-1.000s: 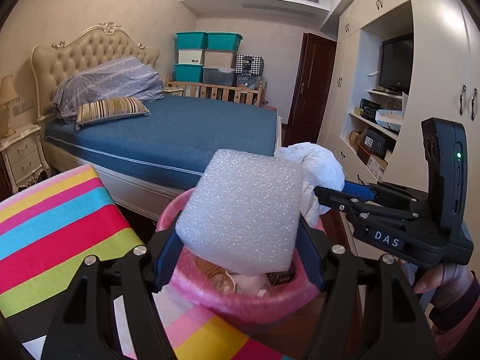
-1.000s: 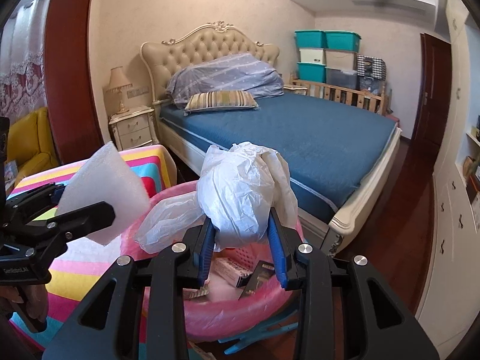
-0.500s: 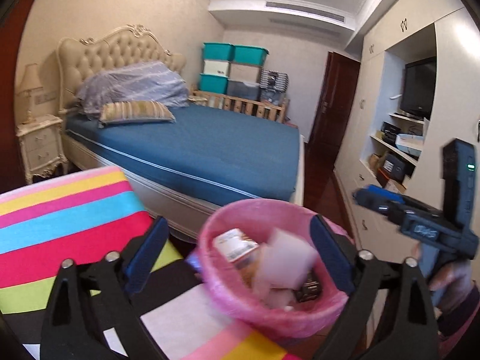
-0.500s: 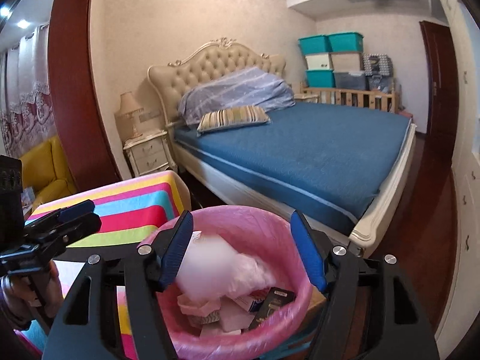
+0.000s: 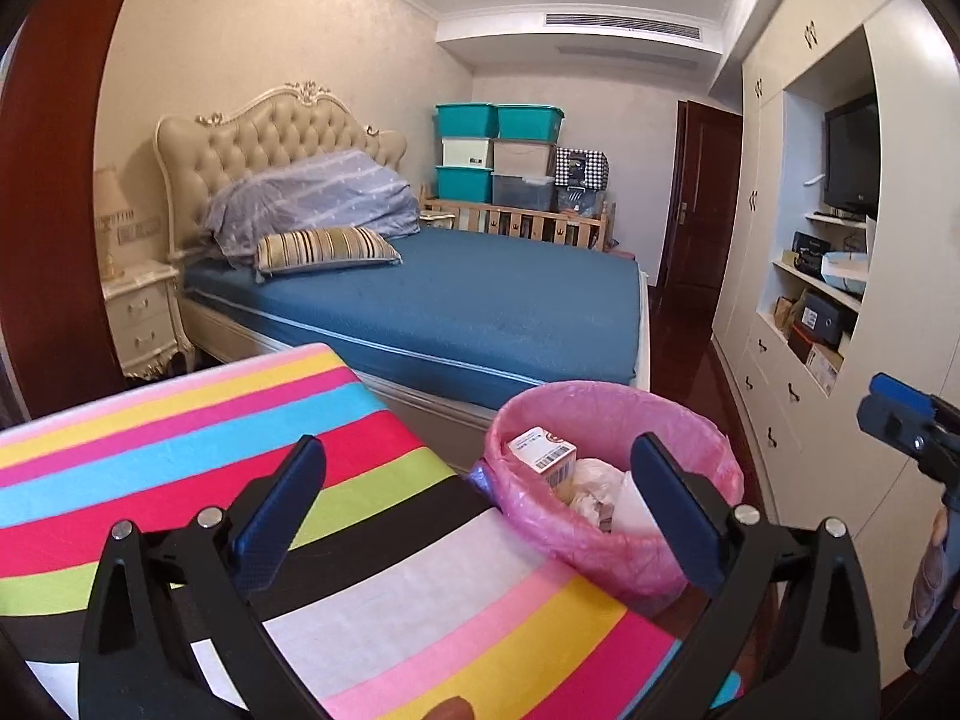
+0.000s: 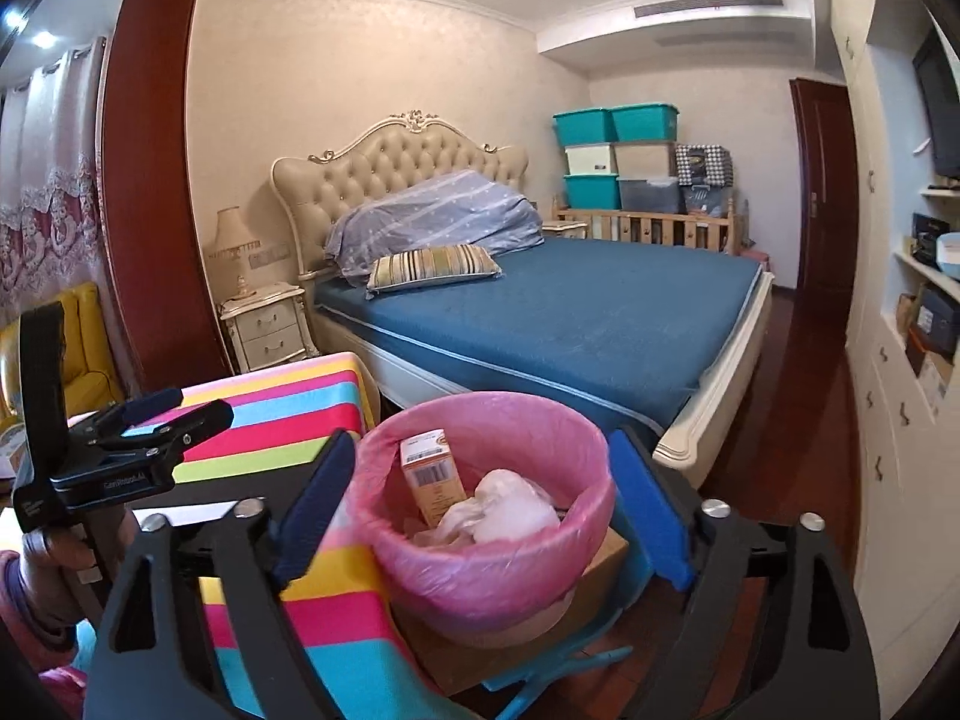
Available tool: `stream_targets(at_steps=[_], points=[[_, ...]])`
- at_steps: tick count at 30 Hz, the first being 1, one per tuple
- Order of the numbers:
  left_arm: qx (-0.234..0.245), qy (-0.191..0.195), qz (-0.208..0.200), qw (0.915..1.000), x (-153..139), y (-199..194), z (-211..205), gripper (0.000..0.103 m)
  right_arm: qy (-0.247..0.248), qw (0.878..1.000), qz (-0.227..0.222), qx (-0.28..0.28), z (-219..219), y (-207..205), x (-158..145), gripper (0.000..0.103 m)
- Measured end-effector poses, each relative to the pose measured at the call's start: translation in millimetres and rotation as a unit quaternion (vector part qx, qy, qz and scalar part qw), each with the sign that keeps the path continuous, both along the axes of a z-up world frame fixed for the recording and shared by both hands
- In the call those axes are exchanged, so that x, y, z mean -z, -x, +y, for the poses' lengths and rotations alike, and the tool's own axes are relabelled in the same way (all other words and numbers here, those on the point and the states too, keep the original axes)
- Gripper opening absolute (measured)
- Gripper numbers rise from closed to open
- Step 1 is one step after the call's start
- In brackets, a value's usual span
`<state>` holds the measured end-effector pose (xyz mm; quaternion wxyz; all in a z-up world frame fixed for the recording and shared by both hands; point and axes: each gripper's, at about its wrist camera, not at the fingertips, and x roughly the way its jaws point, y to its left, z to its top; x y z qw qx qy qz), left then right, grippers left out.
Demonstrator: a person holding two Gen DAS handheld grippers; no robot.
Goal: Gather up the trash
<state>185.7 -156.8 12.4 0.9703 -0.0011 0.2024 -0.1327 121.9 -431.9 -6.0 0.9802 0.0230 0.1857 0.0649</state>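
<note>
Now both drops done: white foam block and crumpled white plastic bag (image 6: 510, 507) lie in pink-lined round bin (image 6: 480, 564). Left gripper (image 5: 480, 516) released, empty; right gripper (image 6: 480, 498) opening, nothing gripped. Striped table (image 5: 210, 438) clear of trash.

Black gripper (image 6: 480, 498) frames, blue pads, silver screws, pink sleeve (image 6: 24, 612).
</note>
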Motion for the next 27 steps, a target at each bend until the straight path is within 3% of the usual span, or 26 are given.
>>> stream_targets(at_steps=[3, 10, 27], points=[[-0.008, -0.019, -0.013, 0.9997, -7, 18, 0, 0.098, 0.015, 1.0, 0.01, 0.0, 17, 14, 2, 0.085], [0.02, -0.015, -0.008, 0.9997, -5, 41, 7, 0.098, 0.075, 0.997, 0.036, 0.003, 46, 30, 15, 0.085], [0.052, -0.036, -0.002, 0.998, 13, 58, -5, 0.098, 0.057, 0.997, 0.046, -0.003, 45, 36, 17, 0.085]])
